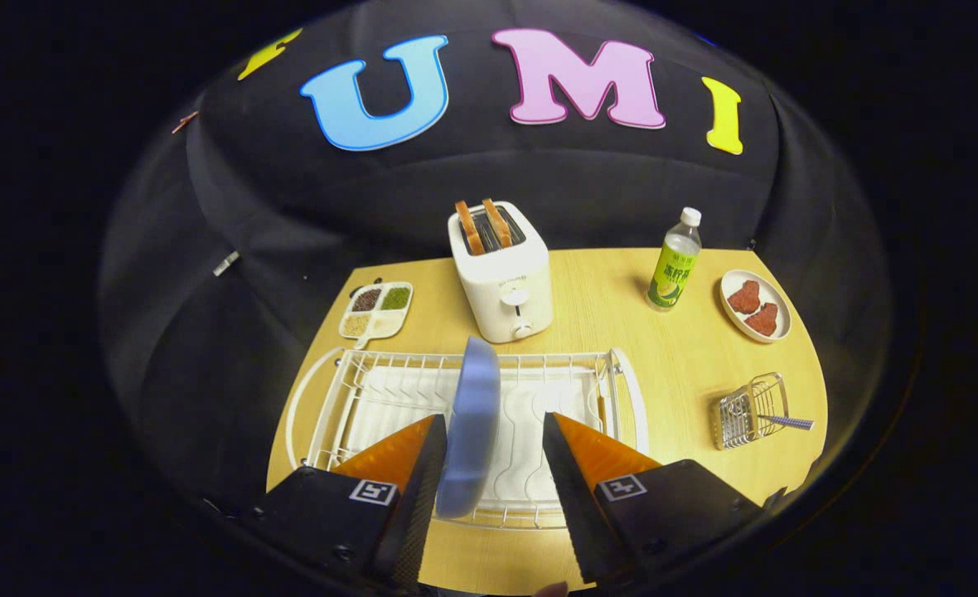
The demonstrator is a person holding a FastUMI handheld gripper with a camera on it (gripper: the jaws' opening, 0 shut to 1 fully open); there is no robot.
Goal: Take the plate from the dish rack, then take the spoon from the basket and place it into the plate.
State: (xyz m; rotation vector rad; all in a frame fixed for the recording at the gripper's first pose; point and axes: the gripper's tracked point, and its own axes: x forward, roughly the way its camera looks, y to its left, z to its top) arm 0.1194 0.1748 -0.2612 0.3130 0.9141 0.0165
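Note:
A pale blue plate (472, 414) stands on edge in the white wire dish rack (356, 390). My gripper (493, 417) is open, with the plate between its fingers. The plate sits close against the left finger, and a clear gap separates it from the right finger. To the right of the rack, a small wire basket (750, 410) lies on the wooden table (671, 356). The spoon (787, 422) pokes out of the basket, handle pointing right.
Beyond the rack stands a white toaster (501, 278) with two slices of toast. A green-labelled bottle (673, 265) and a small dish of red food (754, 305) are at the far right. A divided seasoning tray (377, 308) lies at the far left.

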